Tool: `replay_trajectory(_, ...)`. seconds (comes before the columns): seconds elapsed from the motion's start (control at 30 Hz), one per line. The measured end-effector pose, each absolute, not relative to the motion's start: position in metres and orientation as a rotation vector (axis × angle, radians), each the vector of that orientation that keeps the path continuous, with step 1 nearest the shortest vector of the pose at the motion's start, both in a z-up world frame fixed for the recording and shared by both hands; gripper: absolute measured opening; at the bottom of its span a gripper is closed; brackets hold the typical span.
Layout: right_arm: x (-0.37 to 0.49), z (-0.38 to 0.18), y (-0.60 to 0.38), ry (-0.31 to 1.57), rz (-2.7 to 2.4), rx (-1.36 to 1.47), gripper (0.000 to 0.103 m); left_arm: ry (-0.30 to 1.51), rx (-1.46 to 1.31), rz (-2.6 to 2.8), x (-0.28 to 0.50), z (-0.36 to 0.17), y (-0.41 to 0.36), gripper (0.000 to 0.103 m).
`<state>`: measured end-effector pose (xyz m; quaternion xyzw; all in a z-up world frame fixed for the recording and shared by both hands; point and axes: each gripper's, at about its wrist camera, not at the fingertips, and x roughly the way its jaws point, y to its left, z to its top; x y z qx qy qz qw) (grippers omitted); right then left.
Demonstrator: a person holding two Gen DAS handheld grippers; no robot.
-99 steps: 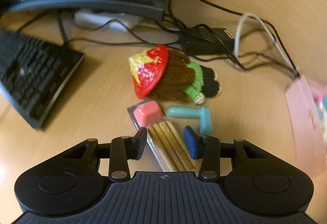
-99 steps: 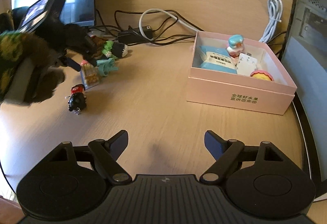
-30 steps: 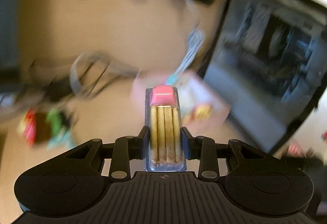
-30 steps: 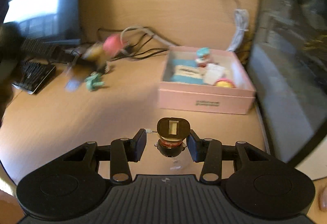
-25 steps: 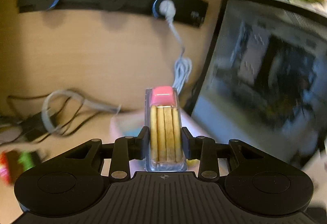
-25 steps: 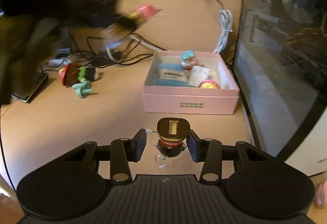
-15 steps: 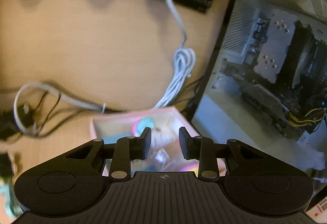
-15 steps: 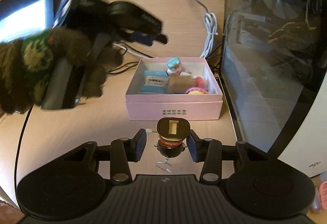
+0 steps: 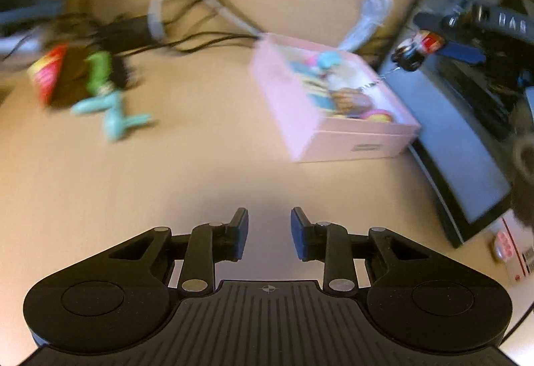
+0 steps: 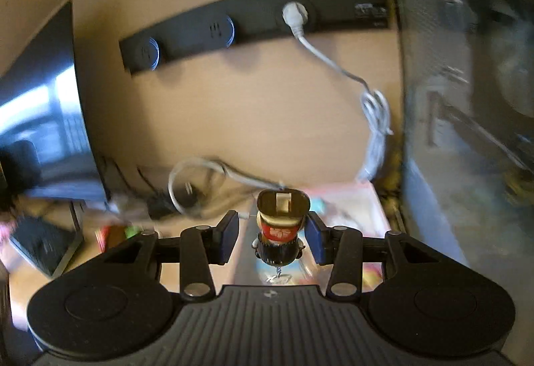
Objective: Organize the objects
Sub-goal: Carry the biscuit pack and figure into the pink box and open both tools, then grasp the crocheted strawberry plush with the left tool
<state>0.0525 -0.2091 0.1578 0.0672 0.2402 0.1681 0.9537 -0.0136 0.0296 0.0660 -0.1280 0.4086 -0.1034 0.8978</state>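
**Dropping the little toy man into the pink box**

At the upper left of the left wrist view lie a red and brown knitted toy and a small teal plastic toy on the wooden desk. They are not in the box yet. Low in the middle, the left claw is partly open and holds nothing.

In the middle right sits the pink cardboard box, with small toys already inside. A label is on its front, too blurry to read.

At the upper right, the right claw hangs over the box. Its jaws look spread, with gaps beside the small black and red toy man, so he seems let go.

He should fall straight down into a free spot. White letters on that claw's arm are too blurred to read.
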Motion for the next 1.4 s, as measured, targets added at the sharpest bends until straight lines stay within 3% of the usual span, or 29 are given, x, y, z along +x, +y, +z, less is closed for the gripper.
replay_trajectory(0.03, 0.06, 0.161, -0.208, 0.492, 0.343, 0.157, 0.064, 0.843, -0.278, -0.184, -0.016, 0.066, 0.038, 0.03)
replay_trajectory(0.1, 0.066, 0.167, -0.209, 0.475, 0.339, 0.199, 0.072, 0.831, -0.294, -0.134, -0.023, 0.068, 0.052, 0.03)
replay_trajectory(0.23, 0.064, 0.167, -0.212, 0.449, 0.31, 0.195, 0.081, 0.848, -0.335, -0.038, -0.034, 0.06, 0.077, 0.027)
replay_trajectory(0.57, 0.033, 0.112, -0.185, 0.601, 0.281, 0.026, 0.082, 0.843, -0.267, 0.054, -0.04, 0.05, 0.094, 0.027)
replay_trajectory(0.8, -0.002, 0.101, -0.159, 0.588, 0.318, -0.092, 0.087, 0.764, -0.229, 0.095, -0.011, 0.064, 0.115, 0.027)
replay_trajectory(1.1, -0.026, 0.096, -0.152, 0.613, 0.314, -0.132, 0.093, 0.641, 0.342, -0.056, 0.072, 0.104, 0.124, 0.03)
replay_trajectory(1.4, -0.041, 0.089, -0.151, 0.672, 0.265, -0.115, 0.094, 0.831, 0.688, -0.173, 0.16, 0.069, 0.118, 0.028)
